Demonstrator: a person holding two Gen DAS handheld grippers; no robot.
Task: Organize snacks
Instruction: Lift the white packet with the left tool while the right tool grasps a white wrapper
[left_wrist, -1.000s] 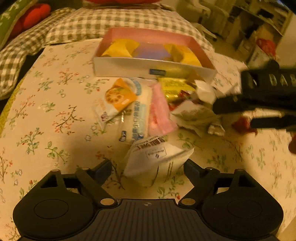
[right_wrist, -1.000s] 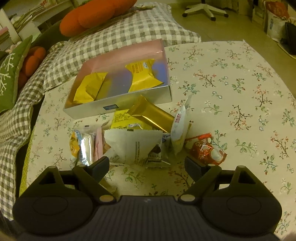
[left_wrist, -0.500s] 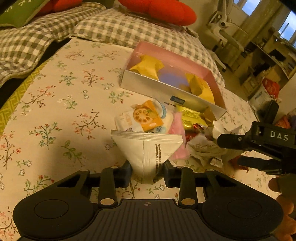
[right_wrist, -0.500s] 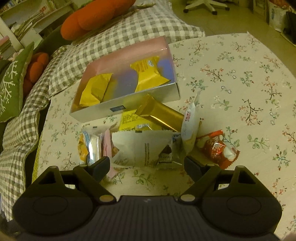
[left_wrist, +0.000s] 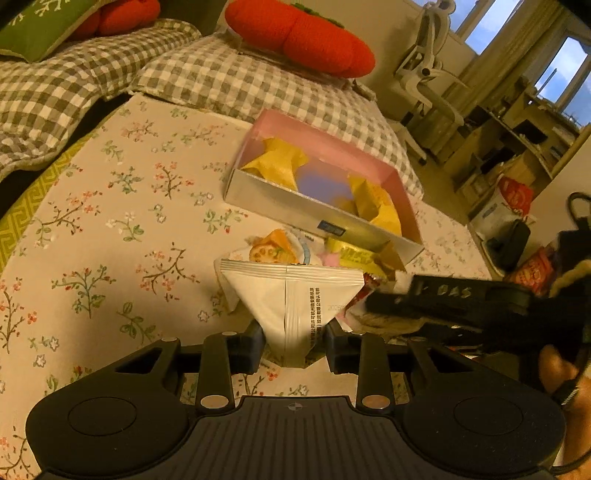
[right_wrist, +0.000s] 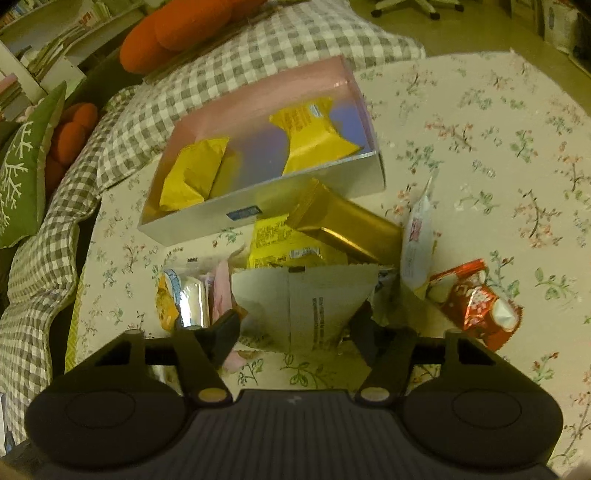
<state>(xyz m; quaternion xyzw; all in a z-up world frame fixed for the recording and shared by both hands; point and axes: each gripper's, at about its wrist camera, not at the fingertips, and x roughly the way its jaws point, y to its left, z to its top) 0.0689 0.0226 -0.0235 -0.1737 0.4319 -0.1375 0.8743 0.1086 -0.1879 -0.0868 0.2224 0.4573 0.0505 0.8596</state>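
My left gripper (left_wrist: 293, 341) is shut on a white snack packet (left_wrist: 291, 295) and holds it above the floral tablecloth. A silver box with a pink inside (left_wrist: 284, 201) lies beyond, holding yellow packets (left_wrist: 275, 162). My right gripper (right_wrist: 295, 328) has its fingers closing around another white packet (right_wrist: 306, 299) at the near edge of a snack pile; the fingers look partly closed, touching its sides. The pile has a gold bar (right_wrist: 343, 221), a yellow packet (right_wrist: 280, 243), a red wrapper (right_wrist: 476, 302) and an orange-and-silver packet (right_wrist: 181, 299). The right gripper's body (left_wrist: 461, 302) shows in the left wrist view.
Checked cushions (left_wrist: 236, 81) and an orange plush (left_wrist: 299, 37) lie behind the box. A green pillow (right_wrist: 22, 173) sits at left. An office chair (left_wrist: 428, 66) and shelves stand at far right. Bare floral tablecloth (left_wrist: 92, 229) spreads to the left of the pile.
My left gripper closed on the white packet and lifted it off the pile. My right gripper moved in toward the pile and its fingers narrowed around another white packet.
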